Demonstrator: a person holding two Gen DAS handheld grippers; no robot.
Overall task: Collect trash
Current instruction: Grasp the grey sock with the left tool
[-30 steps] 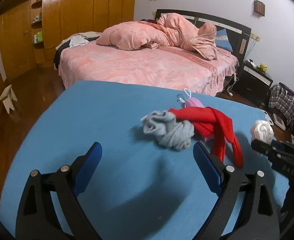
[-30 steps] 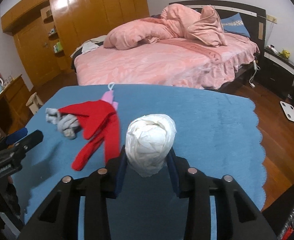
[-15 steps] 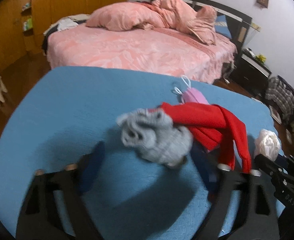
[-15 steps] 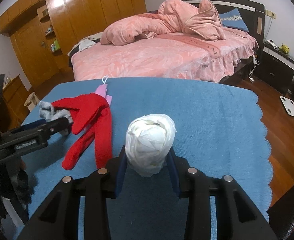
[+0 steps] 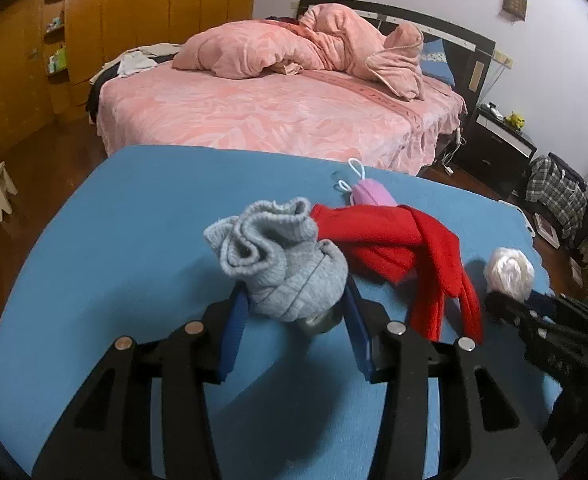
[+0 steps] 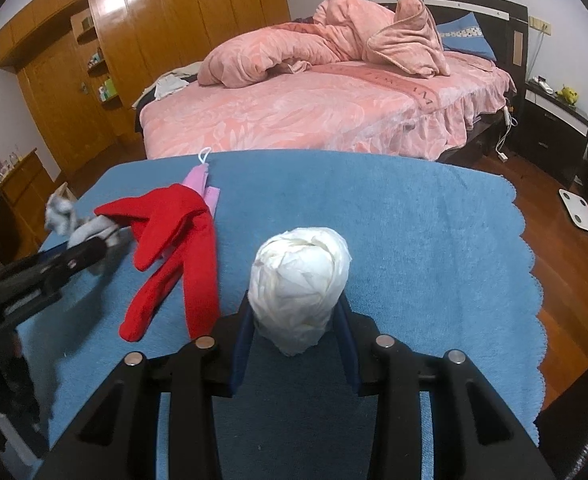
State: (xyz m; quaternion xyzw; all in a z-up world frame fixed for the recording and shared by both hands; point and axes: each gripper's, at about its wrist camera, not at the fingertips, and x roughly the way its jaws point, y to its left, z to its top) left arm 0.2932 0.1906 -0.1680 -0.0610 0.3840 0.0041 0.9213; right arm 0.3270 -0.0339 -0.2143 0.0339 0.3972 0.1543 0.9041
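Left gripper (image 5: 294,312) fingers are closed on the grey sock (image 5: 281,256); right gripper (image 6: 296,324) grips the paper wad (image 6: 300,276). Red glove (image 6: 177,240) and pink mask (image 6: 201,184) remain on the counter (image 6: 414,216); no bin visible.

- We saw bare blue desk (image 6: 414,216) to the right of the white wad (image 6: 300,286), with open passage there to the scalloped edge.
- The red glove (image 6: 181,240) lay between the two hand-held grippers, blocking the middle of the desk, with a pink mask (image 5: 370,194) just behind it.
- We found the desk's left part (image 5: 125,232) bare beside the grey sock bundle (image 5: 281,264).
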